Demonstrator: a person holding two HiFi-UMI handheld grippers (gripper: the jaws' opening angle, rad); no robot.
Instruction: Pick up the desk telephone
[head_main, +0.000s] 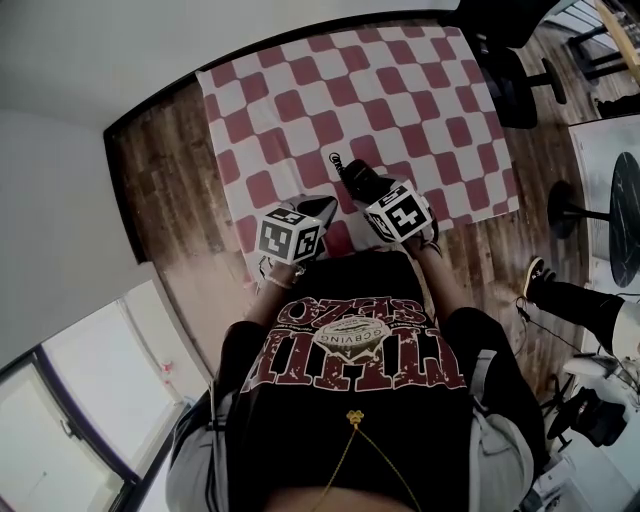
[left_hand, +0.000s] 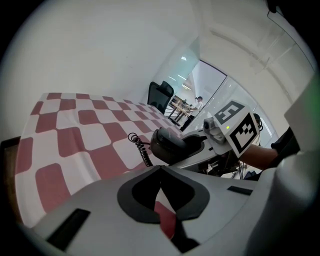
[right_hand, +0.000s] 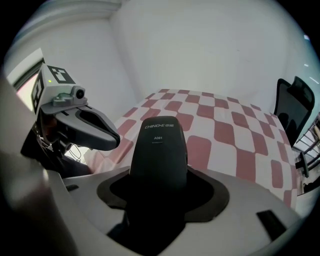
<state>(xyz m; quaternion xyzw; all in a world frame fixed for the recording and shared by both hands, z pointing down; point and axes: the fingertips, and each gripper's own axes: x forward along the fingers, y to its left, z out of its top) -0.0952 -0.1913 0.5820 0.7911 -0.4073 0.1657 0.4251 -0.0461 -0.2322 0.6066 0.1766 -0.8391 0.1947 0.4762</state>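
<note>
Head view counts two grippers, my left gripper (head_main: 328, 204) and my right gripper (head_main: 368, 188), each capped by one marker cube, plus one desk telephone (head_main: 356, 176), one coiled cord (head_main: 337, 160) and one red-and-white checked cloth (head_main: 400, 90) spread over the table; both grippers sit over the near edge of that cloth, close in front of my chest; the left one is on the left and points far and right, its tip near the telephone; the right one is just right of it and points far and left; right gripper view has my fingers clamped on the black telephone, one on either side of its body, the end with pale print sticking out past them toward the far side; the cord leaves the telephone's far end and curls to its left; I cannot tell whether the telephone touches the cloth or hangs just above it; left gripper view has my left fingers together at their tips, holding nothing, a red check showing through the slot behind them; one black office chair (head_main: 510, 70) stands off the cloth's far right corner.
</note>
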